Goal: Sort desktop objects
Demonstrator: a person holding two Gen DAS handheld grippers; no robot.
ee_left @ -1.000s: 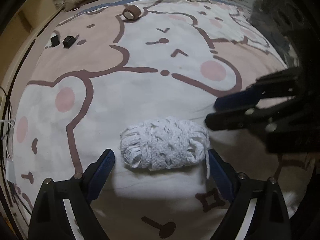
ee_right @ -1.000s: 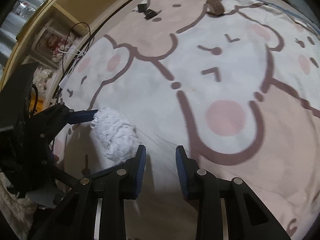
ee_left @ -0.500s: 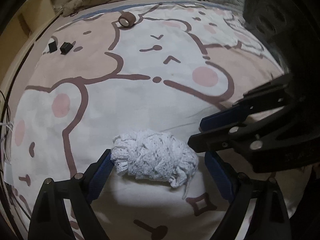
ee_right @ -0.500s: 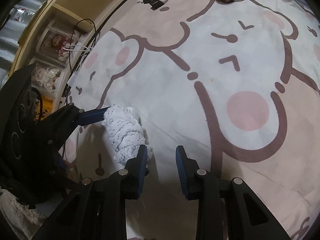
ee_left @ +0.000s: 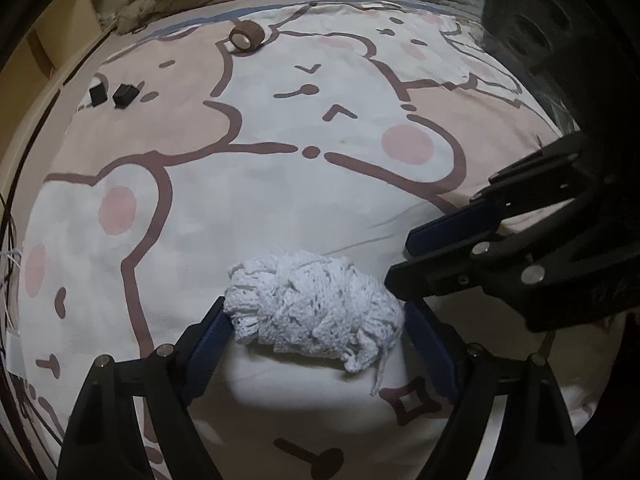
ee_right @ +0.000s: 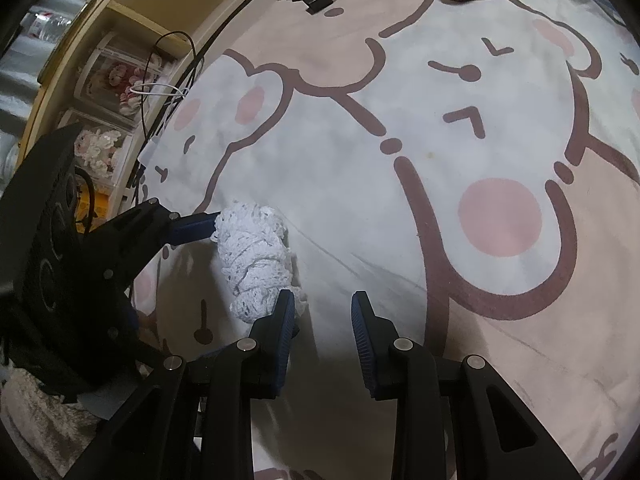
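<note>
on the cartoon-printed bedsheet [ee_left: 248, 216], near its front edge, the white crocheted bundle [ee_left: 312, 312] lies between the fingers of the left gripper [ee_left: 316, 320], and the main risk is a grip that catches only loose knit. the bundle is soft and floppy, with a strand trailing off its right end, so the pads may squash it without holding it, and on a lift it could sag, unroll or slide out. the right gripper [ee_right: 322, 312] adds a second risk: its left finger sits against the near end of the bundle, so any sideways nudge could push the bundle out of line or snag a loop of yarn.

the left gripper's jaws stand wide and have just been closing around the bundle. in both views the left pad touches one end; the right pad is at the other end, but whether it presses cannot be told. this reads as a grasp forming, not yet firm.

the right gripper is partly open, nothing between its fingers.

far back on the sheet lie a brown tape roll [ee_left: 247, 36] and two small black blocks [ee_left: 114, 95], well apart from both grippers.
</note>
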